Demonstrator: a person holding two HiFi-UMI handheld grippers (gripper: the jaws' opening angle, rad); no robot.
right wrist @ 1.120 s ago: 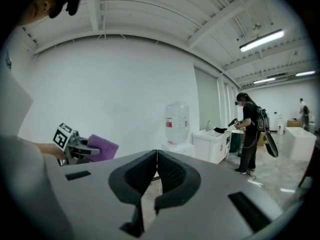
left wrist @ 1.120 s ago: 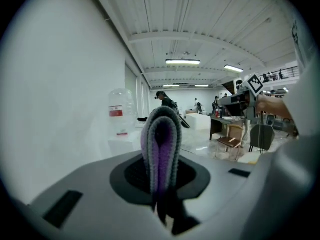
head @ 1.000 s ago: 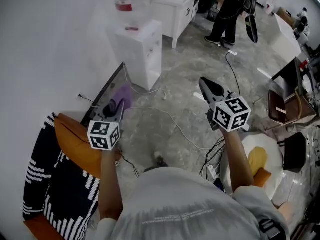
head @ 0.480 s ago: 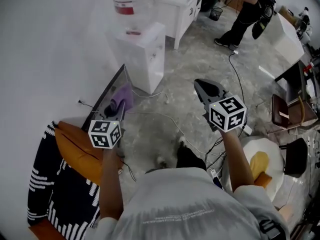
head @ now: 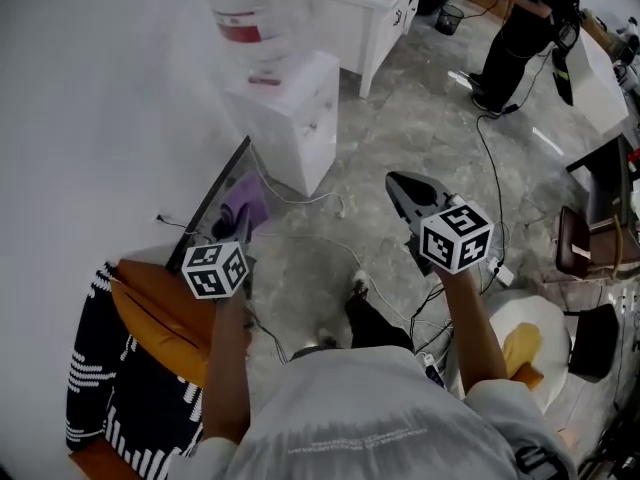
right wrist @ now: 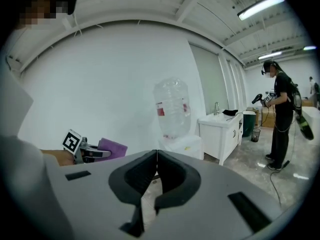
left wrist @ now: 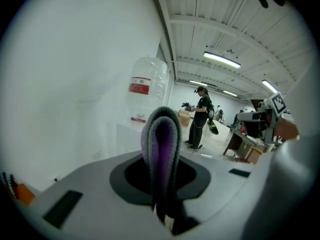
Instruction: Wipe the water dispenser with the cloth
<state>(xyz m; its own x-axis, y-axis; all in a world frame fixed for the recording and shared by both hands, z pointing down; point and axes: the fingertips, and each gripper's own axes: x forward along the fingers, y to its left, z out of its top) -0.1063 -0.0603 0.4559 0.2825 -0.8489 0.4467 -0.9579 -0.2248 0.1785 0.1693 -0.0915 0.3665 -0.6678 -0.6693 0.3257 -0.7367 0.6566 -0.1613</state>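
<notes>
You've stepped closer to the dispenser (head: 285, 108), upper centre. Left gripper (head: 238, 224) clamps the cloth (head: 244, 195) ready for wiping; right gripper (head: 402, 186) is pinched together, empty.

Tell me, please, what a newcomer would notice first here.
A folded purple cloth stands clamped in the left hand-held gripper, low left. Ahead, against the white wall, is the white water dispenser with its clear bottle. The right hand-held gripper is shut and empty.

Right claw (right wrist: 157, 155): jaws together, nothing between them.
Water dispenser (right wrist: 182, 147): white, against the wall, clear bottle (right wrist: 172, 109) on top.
Left claw (right wrist: 101, 154): low left, purple cloth (right wrist: 113, 147) at its tip.
Person (right wrist: 280, 124): standing, far right.
</notes>
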